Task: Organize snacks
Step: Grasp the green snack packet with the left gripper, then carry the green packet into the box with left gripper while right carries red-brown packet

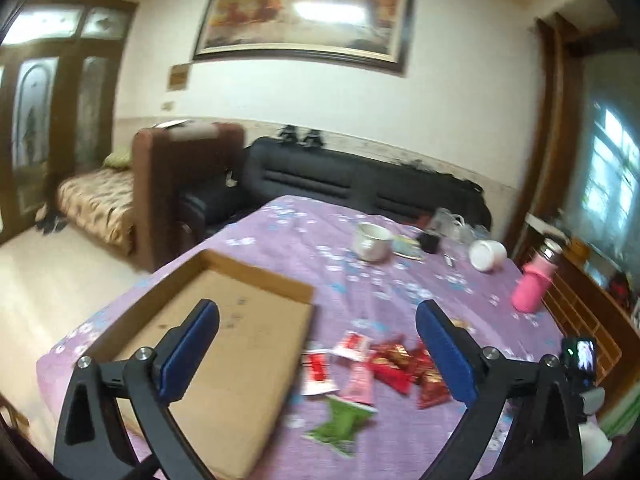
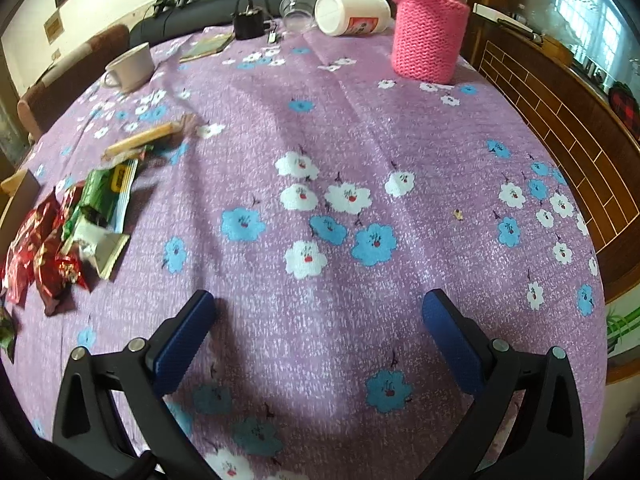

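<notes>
Tools (image 1: 318, 322) (image 2: 320, 312) hover spread above snacks (image 1: 372, 368), tablecloth (image 2: 340, 128).

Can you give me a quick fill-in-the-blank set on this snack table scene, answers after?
1. The cardboard tray holds ____ snacks.
2. The bottle wears a knitted sleeve coloured ____.
3. The white jar lies on its ____.
4. The left gripper and right gripper both have jaws that are ____.

Answers: no; pink; side; open

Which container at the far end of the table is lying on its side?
The white jar; the pink-sleeved bottle and white cup stand upright.
</notes>
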Tool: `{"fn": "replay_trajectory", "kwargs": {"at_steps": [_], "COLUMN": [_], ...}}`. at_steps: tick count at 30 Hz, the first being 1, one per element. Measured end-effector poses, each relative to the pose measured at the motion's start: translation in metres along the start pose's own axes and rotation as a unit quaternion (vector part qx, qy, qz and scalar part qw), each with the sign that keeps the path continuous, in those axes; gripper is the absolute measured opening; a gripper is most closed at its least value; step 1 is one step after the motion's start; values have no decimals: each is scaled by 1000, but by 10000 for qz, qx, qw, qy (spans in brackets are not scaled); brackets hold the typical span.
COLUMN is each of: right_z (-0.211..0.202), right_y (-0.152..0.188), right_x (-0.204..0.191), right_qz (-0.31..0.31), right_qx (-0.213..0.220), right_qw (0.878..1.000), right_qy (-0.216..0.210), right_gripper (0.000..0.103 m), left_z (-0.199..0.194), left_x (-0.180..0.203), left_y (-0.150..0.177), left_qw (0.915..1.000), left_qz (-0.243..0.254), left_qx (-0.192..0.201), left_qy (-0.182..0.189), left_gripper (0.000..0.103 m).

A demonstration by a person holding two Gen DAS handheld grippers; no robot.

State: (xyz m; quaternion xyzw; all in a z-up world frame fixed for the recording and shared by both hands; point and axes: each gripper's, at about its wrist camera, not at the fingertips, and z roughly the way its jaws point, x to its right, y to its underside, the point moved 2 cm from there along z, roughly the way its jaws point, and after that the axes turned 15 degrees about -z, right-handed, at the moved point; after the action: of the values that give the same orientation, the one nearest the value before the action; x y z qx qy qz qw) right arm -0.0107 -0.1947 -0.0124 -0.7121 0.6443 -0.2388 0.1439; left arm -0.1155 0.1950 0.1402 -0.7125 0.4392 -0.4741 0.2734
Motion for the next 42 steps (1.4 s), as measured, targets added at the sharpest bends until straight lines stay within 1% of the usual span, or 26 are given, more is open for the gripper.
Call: {"fn": "replay_trajectory", "kwargs": {"at_steps": [3, 4, 5, 6, 7, 8, 9, 10, 12, 13, 14, 15, 16, 17, 21, 22, 25, 27, 29, 31, 35, 36, 37, 38, 40, 42], "right_z": [-1, -2, -4, -9, -17, -28, -38, -48, -68, -73, -76, -77, -77, -75, -59, -55, -39, -30, -23, -21, -24, -27, -28, -31, -33, -35], "right_y": [2, 3, 4, 5, 6, 5, 4, 2, -7, -12, -17, -20, -23, -28, -41, -43, -44, -43, -42, -41, -37, -36, -34, -33, -30, -27], "right_x": [0, 0, 0, 0, -2, -6, -12, -19, -46, -60, -77, -89, -100, -116, -153, -160, -177, -177, -175, -169, -161, -159, -156, -154, -152, -149], "right_qz": [-21, -17, 29, 97, 166, 211, 191, 112, -253, -457, -670, -830, -984, -1179, -1496, -1570, -1754, -1717, -1572, -1412, -1293, -1256, -1222, -1195, -1158, -1115], "right_qx": [15, -3, -23, 30, 158, 359, 546, 736, 1096, 1163, 1187, 1197, 1202, 1201, 1110, 1070, 858, 757, 666, 657, 687, 705, 719, 735, 759, 787], "right_qw": [10000, 10000, 10000, 9999, 9997, 9987, 9971, 9948, 9866, 9822, 9779, 9753, 9730, 9701, 9620, 9615, 9661, 9678, 9687, 9677, 9667, 9661, 9655, 9651, 9647, 9644], "right_qy": [-4, 16, 49, 43, -56, -306, -498, -688, -1181, -1403, -1583, -1662, -1707, -1751, -1998, -1984, -1690, -1680, -1799, -1980, -2100, -2142, -2183, -2213, -2239, -2264], "right_gripper": [103, 103, 100, 93, 80, 76, 76, 76, 76, 76, 74, 73, 68, 64, 59, 59, 59, 56, 38, 37, 37, 37, 37, 37, 37, 37], "left_z": [0, 0, 0, 1, 2, 3, 6, 9, 19, 26, 32, 38, 40, 43, 39, 39, 43, 50, 60, 68, 80, 82, 85, 87, 94, 95], "left_x": [-20, -23, -22, -17, -13, -8, -1, 4, 13, 16, 17, 17, 15, 13, 3, 2, 4, 7, 9, 10, 11, 12, 14, 16, 17, 16], "left_y": [7, 12, 19, 25, 30, 38, 46, 53, 67, 75, 81, 87, 90, 94, 95, 97, 101, 104, 109, 112, 112, 112, 114, 115, 121, 120], "left_qw": [9997, 9996, 9994, 9987, 9975, 9954, 9927, 9908, 9855, 9825, 9799, 9769, 9744, 9724, 9704, 9694, 9665, 9642, 9618, 9601, 9577, 9564, 9541, 9519, 9466, 9466], "left_qz": [-222, -181, -46, 139, 324, 540, 722, 834, 990, 1001, 979, 962, 949, 927, 943, 971, 1101, 1212, 1332, 1358, 1320, 1307, 1351, 1431, 1498, 1411], "left_qx": [-47, -71, -127, -197, -266, -361, -506, -643, -1076, -1320, -1521, -1702, -1836, -1949, -2048, -2081, -2155, -2216, -2282, -2344, -2466, -2521, -2581, -2630, -2817, -2859], "left_qy": [131, 223, 332, 450, 566, 706, 817, 851, 862, 851, 842, 866, 883, 887, 868, 868, 849, 813, 715, 699, 672, 688, 689, 658, 475, 482], "left_gripper": [99, 99, 99, 99, 99, 99, 99, 99, 99, 97, 91, 85, 75, 73, 74, 74, 75, 75, 75, 75, 74, 72, 65, 51, 35, 35]}}
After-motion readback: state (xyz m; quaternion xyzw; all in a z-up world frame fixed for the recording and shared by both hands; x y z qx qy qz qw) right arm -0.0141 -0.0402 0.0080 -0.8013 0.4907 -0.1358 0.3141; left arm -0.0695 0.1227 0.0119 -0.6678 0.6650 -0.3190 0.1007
